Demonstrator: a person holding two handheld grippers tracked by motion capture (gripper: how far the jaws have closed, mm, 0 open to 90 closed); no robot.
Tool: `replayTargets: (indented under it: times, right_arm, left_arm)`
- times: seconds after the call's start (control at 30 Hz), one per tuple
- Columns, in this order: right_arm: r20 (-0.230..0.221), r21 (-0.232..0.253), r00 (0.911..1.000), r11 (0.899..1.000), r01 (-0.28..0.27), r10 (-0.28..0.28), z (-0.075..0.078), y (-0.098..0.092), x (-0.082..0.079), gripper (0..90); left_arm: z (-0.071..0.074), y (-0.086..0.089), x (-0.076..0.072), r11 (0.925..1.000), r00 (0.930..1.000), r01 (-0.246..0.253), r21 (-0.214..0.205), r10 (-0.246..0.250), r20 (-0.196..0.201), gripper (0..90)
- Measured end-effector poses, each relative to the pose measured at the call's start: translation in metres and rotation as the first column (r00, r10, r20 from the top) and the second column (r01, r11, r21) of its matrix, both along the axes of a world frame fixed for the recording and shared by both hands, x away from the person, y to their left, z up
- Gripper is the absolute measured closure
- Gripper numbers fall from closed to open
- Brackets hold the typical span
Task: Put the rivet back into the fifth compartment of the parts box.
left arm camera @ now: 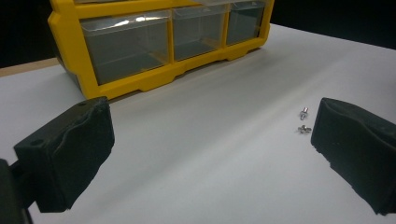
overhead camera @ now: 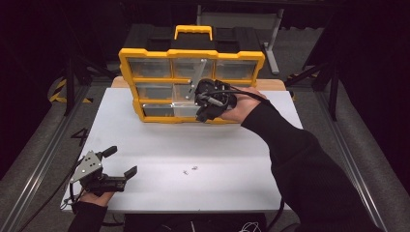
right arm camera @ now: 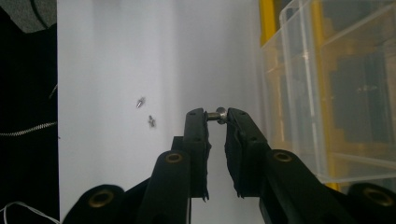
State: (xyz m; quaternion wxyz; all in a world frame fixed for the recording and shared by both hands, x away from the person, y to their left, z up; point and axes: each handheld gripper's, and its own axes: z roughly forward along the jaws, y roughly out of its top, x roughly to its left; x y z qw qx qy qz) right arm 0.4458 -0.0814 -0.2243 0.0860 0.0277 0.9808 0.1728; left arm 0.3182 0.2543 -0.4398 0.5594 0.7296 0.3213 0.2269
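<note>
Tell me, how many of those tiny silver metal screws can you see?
3: two small silver screws lie together on the white table; one screw is pinched in the right gripper. Drawers may hide more.

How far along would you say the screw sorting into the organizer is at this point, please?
Done: one drawer of the organizer is already pulled out. In hand: the right gripper pinches a screw beside that drawer, not yet dropped in. Left: two screws lie on the table, and the left gripper rests open near the front edge.
</note>
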Motion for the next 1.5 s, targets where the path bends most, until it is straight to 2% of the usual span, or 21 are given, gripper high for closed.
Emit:
replayTargets:
  times: [0.27, 0.47, 0.57, 0.8, 0.9, 1.0, 1.07, 1.13, 1.3, 1.5]
  right_arm:
    - [0.02, 0.017, 0.9991, 0.999, 0.037, -0.038, 0.014, 0.002, 0.019, 78.2]
    - [0.033, 0.004, 0.997, 0.998, 0.07, -0.07, 0.015, 0.004, 0.041, 78.2]
    - [0.03, 0.017, 0.9957, 0.996, 0.087, -0.088, 0.014, 0.005, 0.049, 78.2]
    - [0.009, 0.006, 0.9932, 0.993, 0.116, -0.116, -0.005, 0.013, 0.071, 78.2]
    - [0.011, 0.004, 0.9926, 0.993, 0.121, -0.121, -0.01, 0.014, 0.075, 78.2]
    - [-0.014, -0.004, 0.9921, 0.992, 0.124, -0.124, -0.019, 0.016, 0.082, 78.3]
    - [-0.022, 0.017, 0.9906, 0.991, 0.136, -0.135, -0.02, 0.015, 0.084, 78.3]
    - [-0.013, -0.001, 0.991, 0.991, 0.133, -0.133, -0.023, 0.016, 0.087, 78.3]
    - [-0.028, -0.007, 0.9886, 0.989, 0.148, -0.148, -0.032, 0.016, 0.096, 78.3]
    - [-0.046, -0.043, 0.9846, 0.985, 0.167, -0.169, -0.046, 0.016, 0.103, 78.3]
  left_arm:
    - [0.0, 0.0, 0.0, 1.0, 1.0, 0.001, 0.001, -0.001, 0.0, 0.3]
    - [0.0, 0.0, 0.0, 1.0, 1.0, -0.001, -0.002, 0.001, -0.002, 0.3]
    - [0.0, 0.0, 0.0, 1.0, 1.0, -0.002, 0.002, 0.002, 0.0, 0.3]
    - [0.0, 0.001, 0.0, 1.0, 1.0, -0.002, 0.003, 0.002, 0.001, 0.3]
    - [-0.001, 0.001, 0.0, 1.0, 1.0, -0.004, 0.0, 0.004, -0.001, 0.3]
    - [-0.001, 0.002, 0.0, 1.0, 1.0, -0.002, 0.002, 0.002, -0.003, 0.3]
    - [-0.001, 0.002, 0.0, 1.0, 1.0, -0.002, 0.003, 0.002, -0.004, 0.3]
    - [-0.001, 0.002, 0.0, 1.0, 1.0, -0.002, 0.002, 0.002, -0.005, 0.3]
    - [-0.001, 0.001, 0.0, 1.0, 1.0, -0.002, 0.001, 0.002, -0.003, 0.3]
    - [-0.001, 0.002, 0.0, 1.0, 1.0, -0.004, 0.001, 0.004, -0.004, 0.3]
